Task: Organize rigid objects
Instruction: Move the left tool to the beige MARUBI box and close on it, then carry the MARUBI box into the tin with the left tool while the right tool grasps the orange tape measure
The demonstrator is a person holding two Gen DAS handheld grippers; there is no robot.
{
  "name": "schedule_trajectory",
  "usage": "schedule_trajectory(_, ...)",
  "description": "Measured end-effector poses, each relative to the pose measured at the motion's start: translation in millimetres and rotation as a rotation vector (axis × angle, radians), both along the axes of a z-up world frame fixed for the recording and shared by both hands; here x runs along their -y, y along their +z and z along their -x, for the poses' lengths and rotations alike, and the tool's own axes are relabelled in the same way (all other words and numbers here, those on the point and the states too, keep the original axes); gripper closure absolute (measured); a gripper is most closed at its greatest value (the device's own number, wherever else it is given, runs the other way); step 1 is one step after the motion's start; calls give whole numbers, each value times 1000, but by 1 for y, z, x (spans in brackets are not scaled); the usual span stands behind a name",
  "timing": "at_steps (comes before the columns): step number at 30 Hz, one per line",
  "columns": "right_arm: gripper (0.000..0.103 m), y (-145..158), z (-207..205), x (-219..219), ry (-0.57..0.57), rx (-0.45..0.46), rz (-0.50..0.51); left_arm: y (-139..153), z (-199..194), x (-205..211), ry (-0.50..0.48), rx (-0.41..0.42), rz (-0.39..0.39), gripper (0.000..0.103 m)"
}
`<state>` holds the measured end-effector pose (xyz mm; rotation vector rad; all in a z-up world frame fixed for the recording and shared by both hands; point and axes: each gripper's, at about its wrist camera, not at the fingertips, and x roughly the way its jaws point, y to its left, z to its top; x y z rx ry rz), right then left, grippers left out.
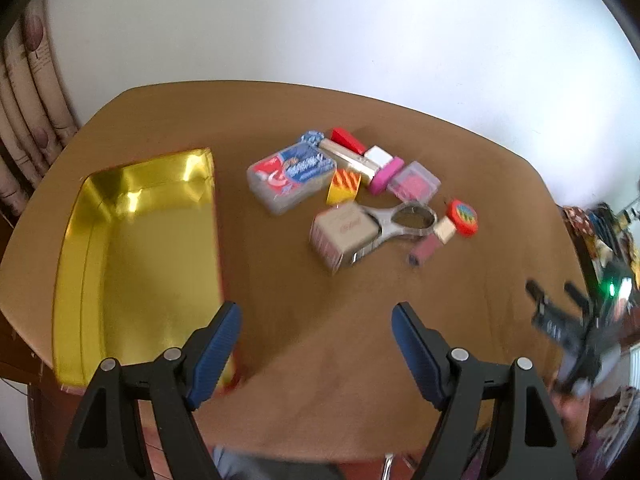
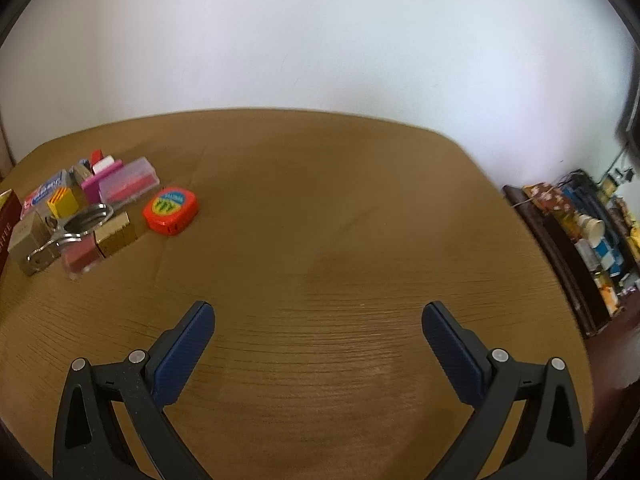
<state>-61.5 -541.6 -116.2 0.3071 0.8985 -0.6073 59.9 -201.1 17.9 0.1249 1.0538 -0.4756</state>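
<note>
A pile of small rigid objects lies on the brown table: a clear case with a red-blue label, a beige box, metal scissors, a red tape measure, a pink-filled clear box, a pink eraser and a yellow striped block. A gold-lined box stands open at the left. My left gripper is open and empty, near the table's front, between the box and the pile. My right gripper is open and empty over bare table; the tape measure and scissors lie at its far left.
The right gripper shows blurred at the right edge of the left wrist view. A curtain hangs at the far left. A dark shelf with cups and clutter stands right of the table. A white wall lies behind.
</note>
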Motion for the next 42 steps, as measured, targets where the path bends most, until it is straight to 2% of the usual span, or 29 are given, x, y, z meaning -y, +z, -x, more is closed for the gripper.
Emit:
schedule_trajectory(2,0,-4,-3,4,20,2,-25,-4,-15,17,5,-9,-23,23)
schedule_trajectory(5,0,-5,-4,8,27,19,-29,-11,-40,34,36,-63,-26,23)
schedule_trajectory(10,0,-10,1,19,29,58,-113,-30,-72,46,96,-162,-28,23)
schedule_trajectory(13,0,-8,10,22,19,94,-140,-41,-81,49,127,-191,-50,23)
schedule_trajectory(18,0,-7,13,22,24,112,-157,-54,-88,58,145,-207,-99,23)
schedule_trajectory(23,0,-4,12,21,37,118,-156,-61,-93,67,144,-213,-100,23)
schedule_trajectory(26,0,-5,12,22,38,117,-163,-64,-95,69,156,-217,-91,24)
schedule_trajectory(28,0,-5,12,22,38,118,-164,-66,-94,66,171,-224,-67,37)
schedule_trajectory(36,0,-6,13,20,38,115,-164,-71,-101,65,157,-234,-35,36)
schedule_trajectory(42,0,-7,10,19,39,103,-165,-69,-103,52,158,-215,2,41)
